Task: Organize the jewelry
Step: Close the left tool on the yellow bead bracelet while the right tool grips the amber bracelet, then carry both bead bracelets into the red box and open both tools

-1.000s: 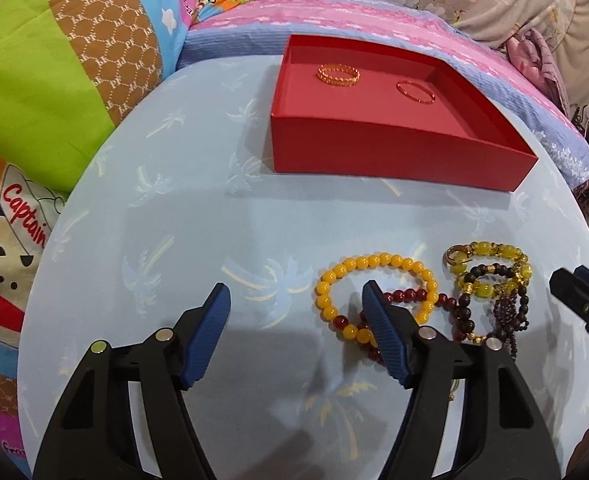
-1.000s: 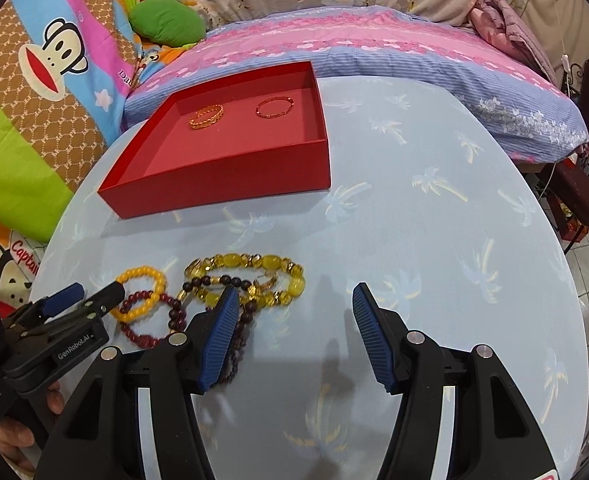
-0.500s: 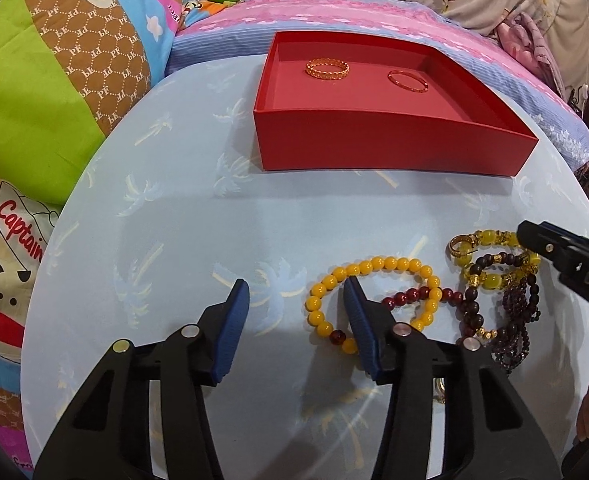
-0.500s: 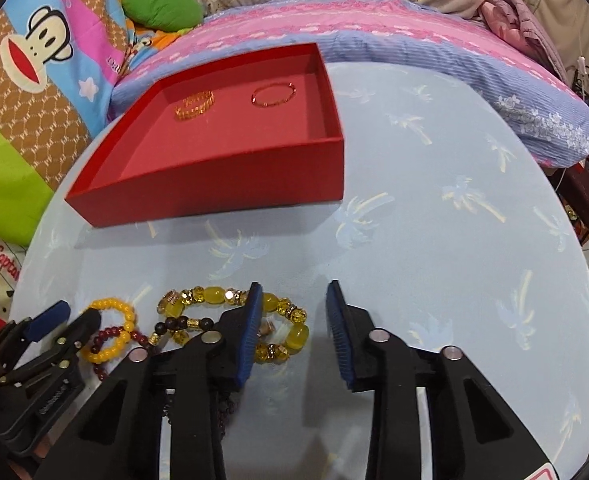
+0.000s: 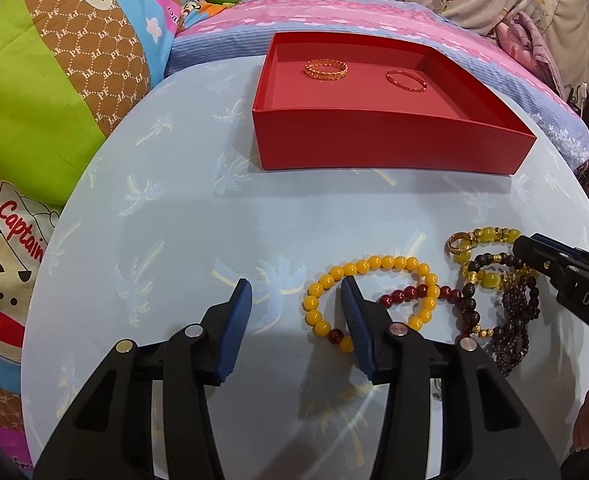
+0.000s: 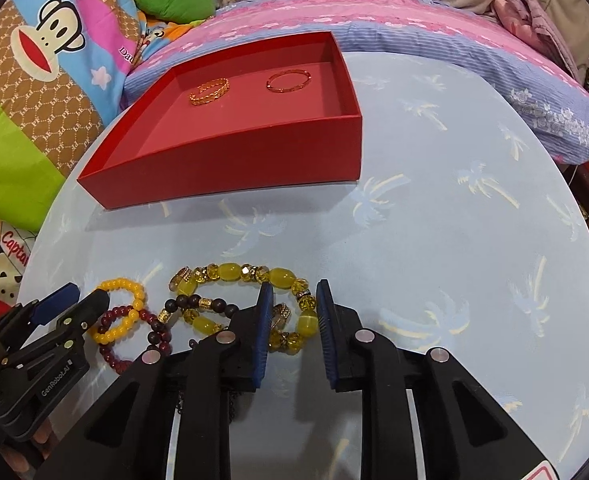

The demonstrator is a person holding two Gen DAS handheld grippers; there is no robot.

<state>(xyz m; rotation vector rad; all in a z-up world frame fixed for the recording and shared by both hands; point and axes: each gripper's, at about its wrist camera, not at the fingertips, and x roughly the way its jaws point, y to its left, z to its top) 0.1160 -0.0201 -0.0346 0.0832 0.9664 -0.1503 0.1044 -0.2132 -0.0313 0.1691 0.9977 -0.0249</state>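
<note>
A red box [image 5: 390, 136] [image 6: 230, 160] at the far side of the table holds a gold bangle [image 5: 326, 68] [image 6: 209, 90] and a thin red-gold bangle [image 5: 406, 80] [image 6: 288, 80]. On the table lie an orange bead bracelet [image 5: 368, 264] [image 6: 126, 312], a dark red bead bracelet [image 5: 410, 293] [image 6: 112, 350], a yellow stone bracelet [image 5: 482, 240] [image 6: 238, 274] and dark bead strands [image 5: 514, 320]. My left gripper [image 5: 296, 306] is open, its right finger inside the orange bracelet. My right gripper [image 6: 294, 310] is partly closed, jaws straddling the yellow stone bracelet's right side.
The round table [image 5: 174, 200] [image 6: 454, 220] has a light blue palm-print cover. Colourful cushions [image 5: 34, 100] lie at the left and a striped pillow [image 6: 454, 32] behind the box.
Both grippers have narrowed and moved down toward the bracelets. The right gripper has come over the yellow stone bracelet; the left one has shifted left over the orange bracelet.
</note>
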